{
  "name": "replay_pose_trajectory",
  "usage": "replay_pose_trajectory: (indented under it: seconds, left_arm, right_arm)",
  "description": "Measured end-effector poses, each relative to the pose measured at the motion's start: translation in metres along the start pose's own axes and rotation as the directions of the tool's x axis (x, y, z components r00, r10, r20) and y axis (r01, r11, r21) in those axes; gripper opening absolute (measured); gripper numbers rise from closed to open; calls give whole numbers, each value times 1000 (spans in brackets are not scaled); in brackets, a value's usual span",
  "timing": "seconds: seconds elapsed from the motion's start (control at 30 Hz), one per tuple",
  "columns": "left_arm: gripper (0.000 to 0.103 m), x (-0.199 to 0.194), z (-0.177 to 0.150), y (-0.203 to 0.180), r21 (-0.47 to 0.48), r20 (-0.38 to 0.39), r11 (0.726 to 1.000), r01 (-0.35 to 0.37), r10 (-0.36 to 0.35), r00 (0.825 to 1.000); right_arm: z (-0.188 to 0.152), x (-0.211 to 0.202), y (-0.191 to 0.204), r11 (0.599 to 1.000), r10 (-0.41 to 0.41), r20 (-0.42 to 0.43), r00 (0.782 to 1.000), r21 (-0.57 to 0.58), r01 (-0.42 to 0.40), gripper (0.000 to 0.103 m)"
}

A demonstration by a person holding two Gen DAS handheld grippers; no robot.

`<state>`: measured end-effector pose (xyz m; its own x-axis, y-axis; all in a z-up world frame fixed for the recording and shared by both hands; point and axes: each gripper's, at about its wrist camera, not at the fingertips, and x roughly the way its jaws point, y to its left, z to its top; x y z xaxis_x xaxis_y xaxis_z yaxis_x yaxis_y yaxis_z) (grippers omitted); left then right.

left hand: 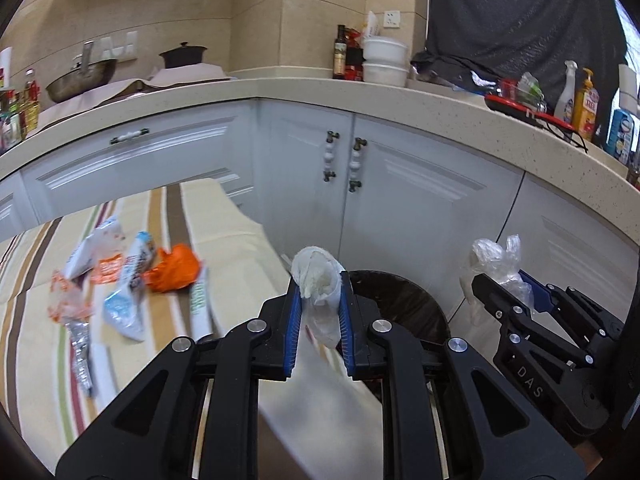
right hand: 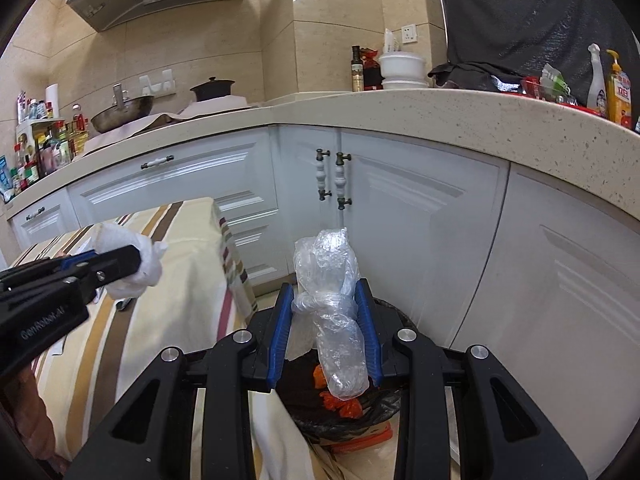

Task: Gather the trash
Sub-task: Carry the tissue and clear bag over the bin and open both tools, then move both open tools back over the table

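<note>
My left gripper (left hand: 319,280) is shut on a crumpled white tissue (left hand: 318,276), held at the table's right edge just left of a black-lined trash bin (left hand: 404,304). My right gripper (right hand: 325,296) is shut on a crumpled clear plastic bag (right hand: 334,308), held over the bin (right hand: 352,412), which holds orange scraps. In the left wrist view the right gripper (left hand: 500,280) with its plastic (left hand: 496,258) is at right. In the right wrist view the left gripper (right hand: 136,258) with the tissue (right hand: 136,256) is at left. Several wrappers, one orange (left hand: 174,270), lie on the striped tablecloth (left hand: 236,256).
White cabinet doors (left hand: 400,184) stand close behind the bin. The counter (left hand: 360,92) above carries a pan, a pot, bottles, bowls and a red tray. A silver foil wrapper (left hand: 80,352) lies near the table's front left.
</note>
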<state>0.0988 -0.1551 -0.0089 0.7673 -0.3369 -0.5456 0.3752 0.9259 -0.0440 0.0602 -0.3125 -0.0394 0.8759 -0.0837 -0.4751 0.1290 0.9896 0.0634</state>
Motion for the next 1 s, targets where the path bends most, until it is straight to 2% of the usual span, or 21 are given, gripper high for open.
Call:
replay_pose_trajectory:
  seconds: [0.33,0.43,0.47,0.53,0.57,0.6,0.8,1.0]
  left_arm:
    - [17,63,15,-36,24,-67,1000,-15,17,998]
    - [18,84,20,-41,13,-120,1000,3,-1,993]
    - [20,90,21,-43,6,-140,1000,12,-11,990]
    - [31,101,24,-44,-17,-169,1000,15,-18,985]
    - [48,105,25,-45,-25,-177,1000,15,-19,984]
    - [58,107,25,-46,-30,-176,999,11,-16,984]
    - [59,111,24,-49,-21,-184,1000,1,-5,983]
    - [59,95,26,-41,-6,-148,1000,-28,27,989]
  right_arm:
    - [0,39,-34,999,8,-35,999,44,-6,32]
    - [1,51,-43,999,10,-40,999,52,-8,32]
    - [0,57,-47,998,13,-46,999,55,-10,34]
    - [-1,66,-52,998,7,-53,999,67,-4,43]
    - [-2,70,-56,997,1,-53,999,75,3,49]
    - [-2,74,-58,997,-1,-55,998,82,6,52]
    - [-3,80,-64,994,-6,-66,998,108,14,52]
    - [0,71,-57,995,-8,-65,998,96,15,53]
